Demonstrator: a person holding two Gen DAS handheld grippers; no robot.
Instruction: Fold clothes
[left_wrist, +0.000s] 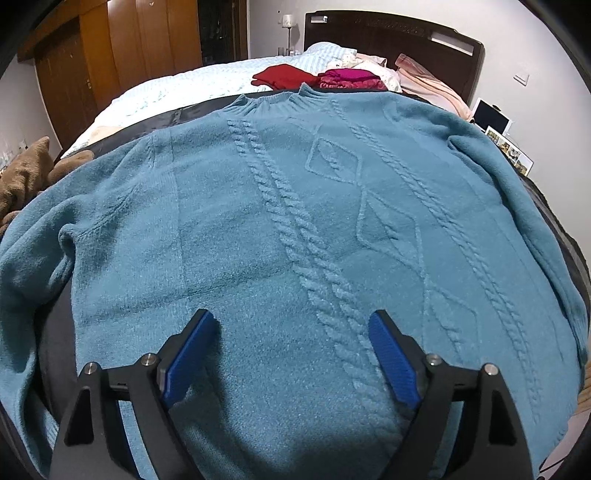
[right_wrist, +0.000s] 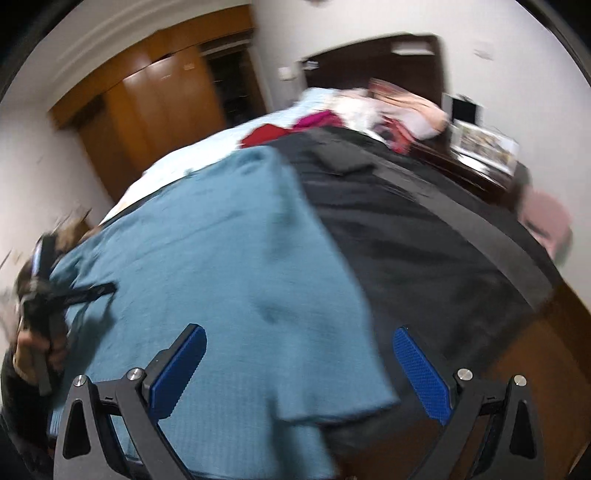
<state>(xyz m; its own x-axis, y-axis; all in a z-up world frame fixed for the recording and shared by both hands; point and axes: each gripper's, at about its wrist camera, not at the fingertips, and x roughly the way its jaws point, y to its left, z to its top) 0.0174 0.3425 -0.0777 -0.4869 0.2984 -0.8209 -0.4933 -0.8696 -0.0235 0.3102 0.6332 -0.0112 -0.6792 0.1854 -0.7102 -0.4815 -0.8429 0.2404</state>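
A teal cable-knit sweater (left_wrist: 295, 206) lies spread flat, front up, on a dark sheet (left_wrist: 166, 118) on the bed, collar away from me, sleeves out to both sides. My left gripper (left_wrist: 291, 325) is open and empty, hovering over the sweater's lower middle. In the blurred right wrist view the sweater (right_wrist: 221, 266) shows at left with its right sleeve reaching down towards me. My right gripper (right_wrist: 299, 339) is open and empty above that sleeve's edge. The left gripper (right_wrist: 48, 291) shows at far left, held in a hand.
Red (left_wrist: 280, 75) and magenta clothes (left_wrist: 351, 79) lie beyond the collar, near pillows and the dark headboard (left_wrist: 391, 33). A brown plush toy (left_wrist: 26, 173) sits at left. A nightstand with photos (left_wrist: 509, 147) stands at right. Wooden wardrobes (left_wrist: 122, 48) line the far wall.
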